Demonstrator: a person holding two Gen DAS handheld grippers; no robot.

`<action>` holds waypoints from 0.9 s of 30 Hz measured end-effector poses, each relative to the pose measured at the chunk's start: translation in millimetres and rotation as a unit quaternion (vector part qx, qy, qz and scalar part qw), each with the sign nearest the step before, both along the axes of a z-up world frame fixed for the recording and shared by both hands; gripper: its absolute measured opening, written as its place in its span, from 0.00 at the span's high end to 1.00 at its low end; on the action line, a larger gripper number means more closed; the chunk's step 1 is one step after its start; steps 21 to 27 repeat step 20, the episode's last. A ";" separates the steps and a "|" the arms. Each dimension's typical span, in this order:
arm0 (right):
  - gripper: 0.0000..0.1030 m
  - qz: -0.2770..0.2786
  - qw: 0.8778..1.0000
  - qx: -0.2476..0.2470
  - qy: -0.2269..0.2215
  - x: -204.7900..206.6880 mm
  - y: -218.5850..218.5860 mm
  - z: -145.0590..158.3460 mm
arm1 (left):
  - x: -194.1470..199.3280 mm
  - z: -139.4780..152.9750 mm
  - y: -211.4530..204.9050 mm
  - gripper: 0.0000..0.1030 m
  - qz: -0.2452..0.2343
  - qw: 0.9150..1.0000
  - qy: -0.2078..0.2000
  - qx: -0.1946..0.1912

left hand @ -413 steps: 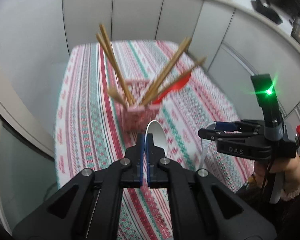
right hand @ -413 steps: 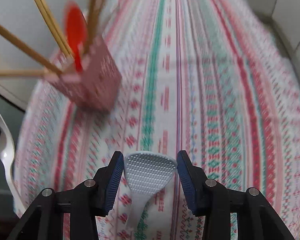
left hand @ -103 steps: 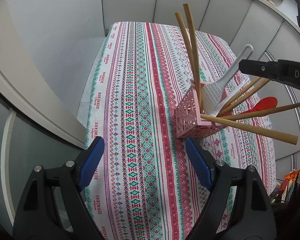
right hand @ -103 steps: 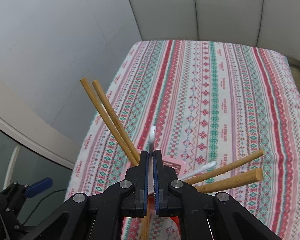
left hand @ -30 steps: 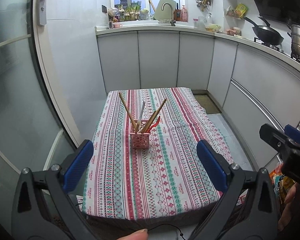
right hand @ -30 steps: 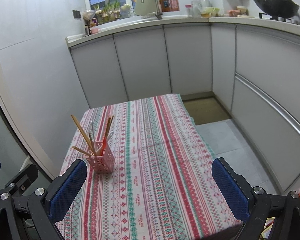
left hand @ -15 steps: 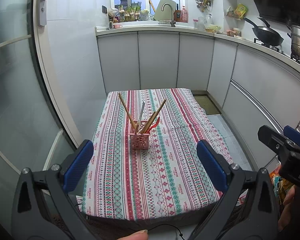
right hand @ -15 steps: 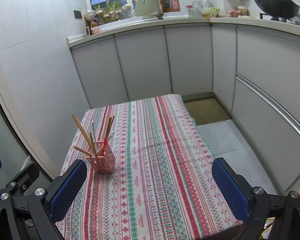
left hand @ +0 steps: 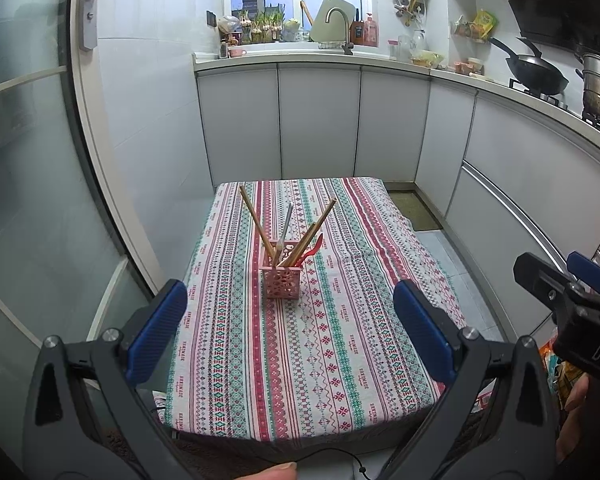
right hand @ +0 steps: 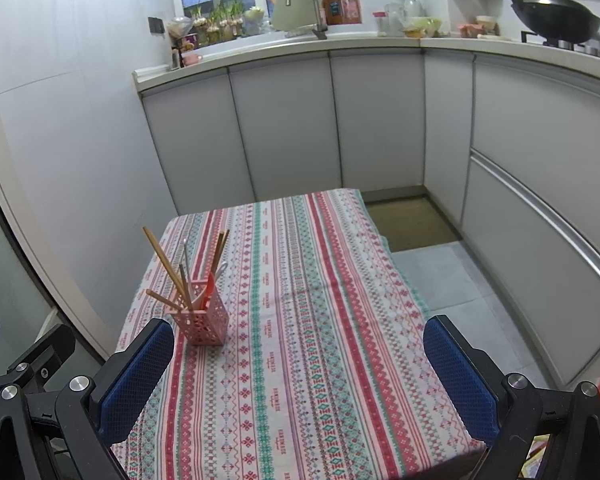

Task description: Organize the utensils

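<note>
We hold the left gripper [left hand: 290, 334] back from the near edge of the bench [left hand: 340, 360], its blue-padded jaws spread wide with nothing between them. Straight ahead of those jaws, well apart from them and framed in the gap, the pink perforated holder [left hand: 282, 282] stands upright on the striped cloth, toward the left half of the bench. Out of it fan the wooden chopsticks [left hand: 256, 220], leaning left and right, a pale handle [left hand: 287, 222] rising nearly upright between them, and a red spoon [left hand: 314, 246] tipping out to the right. From the right wrist view the holder [right hand: 202, 322] sits just ahead of the left jaw pad, and beyond it the cloth runs bare to the far edge. The right gripper [right hand: 298, 380] hovers over the near part of the bench, its jaws likewise spread wide and empty; in the left wrist view it shows at the right edge [left hand: 568, 284], off the bench's right side, with a hand [left hand: 576, 392] beneath it.
</note>
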State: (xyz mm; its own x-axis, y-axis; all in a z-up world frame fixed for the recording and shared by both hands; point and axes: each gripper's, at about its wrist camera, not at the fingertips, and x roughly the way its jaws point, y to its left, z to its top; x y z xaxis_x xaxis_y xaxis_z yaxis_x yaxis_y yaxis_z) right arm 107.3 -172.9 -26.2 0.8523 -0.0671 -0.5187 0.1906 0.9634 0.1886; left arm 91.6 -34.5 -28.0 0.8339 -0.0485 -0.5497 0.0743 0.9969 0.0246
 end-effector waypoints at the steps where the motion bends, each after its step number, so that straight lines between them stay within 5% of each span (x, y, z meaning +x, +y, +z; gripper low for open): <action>1: 0.01 0.000 1.000 0.000 0.000 -0.1 0.0 0.2 | -0.2 -0.1 0.5 0.01 0.000 1.000 0.000 0.000; 27: 0.01 0.002 1.000 -0.002 0.001 -0.1 1.5 0.2 | 0.2 -2.5 1.9 0.01 0.004 1.000 -0.002 0.001</action>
